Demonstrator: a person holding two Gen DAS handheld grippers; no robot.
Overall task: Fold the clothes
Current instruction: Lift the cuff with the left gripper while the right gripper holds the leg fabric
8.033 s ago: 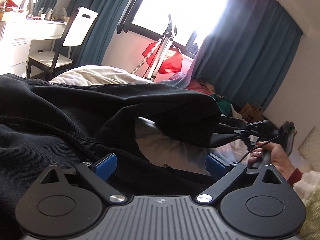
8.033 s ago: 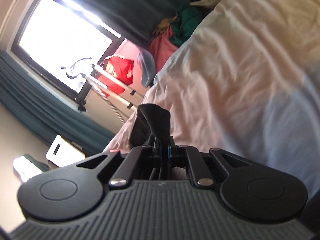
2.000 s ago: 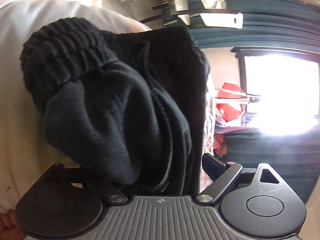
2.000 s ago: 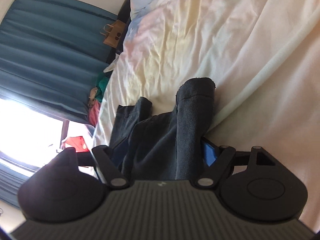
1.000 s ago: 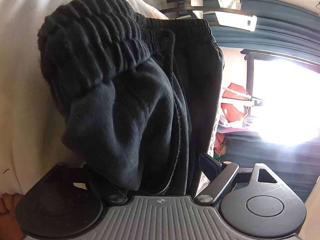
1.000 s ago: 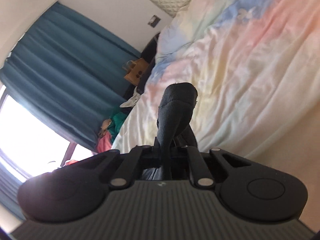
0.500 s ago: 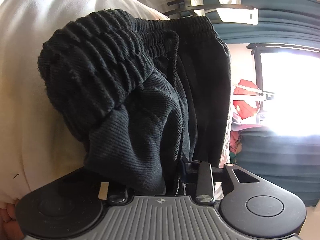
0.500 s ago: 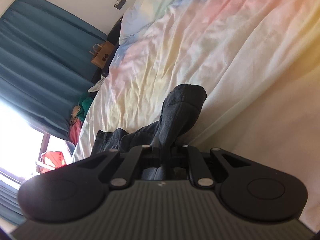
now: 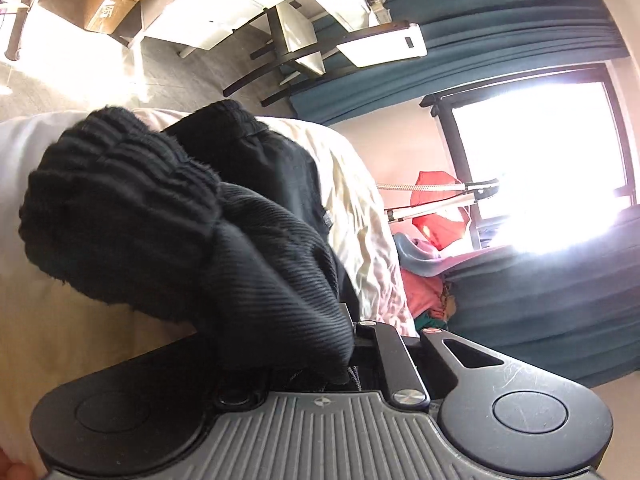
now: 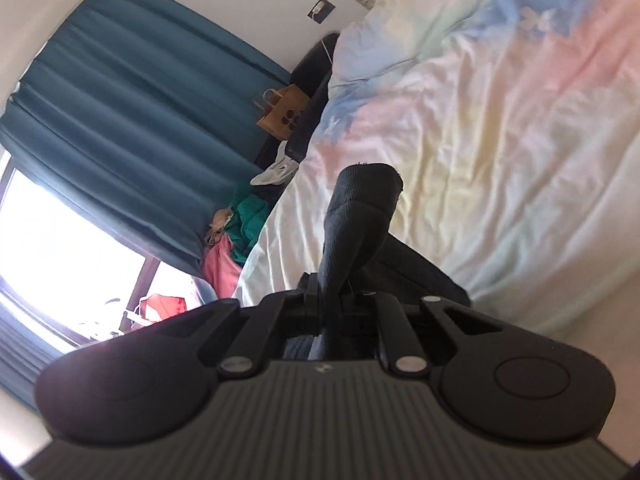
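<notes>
The left jaws [image 9: 320,364] had just been closing, and there they were, clenched on a thick bunch of the black trousers [image 9: 256,280]. The cloth spilled out over the left finger and hid it. The ribbed waistband [image 9: 120,200] bulged just beyond the jaws to the left, and the rest of the garment ran away from them, far along the bed [image 9: 360,208], towards the chair [image 9: 296,40] and curtain [image 9: 540,308].

Over to the right jaws [image 10: 328,312]: squeezed tight on a narrow fold of the same dark cloth, a ribbed cuff [image 10: 364,196] standing straight up out of the pinch. More dark fabric trailed away low and to the right, onto the pastel duvet [image 10: 520,120]. Beyond it lay a paper bag [image 10: 280,116] by the curtain and a heap of clothes [image 10: 240,224] beside the bed.

So each gripper had one end, waistband on the left, cuff on the right. The trousers' long axis seemed to run between the two, with the slack middle on the bed. Neither view showed the other gripper, so I could not tell how far apart they were. The fold looked set to turn on bringing cuff to waistband, with both ends already in hand. The risk was the bulky left bunch slipping.
</notes>
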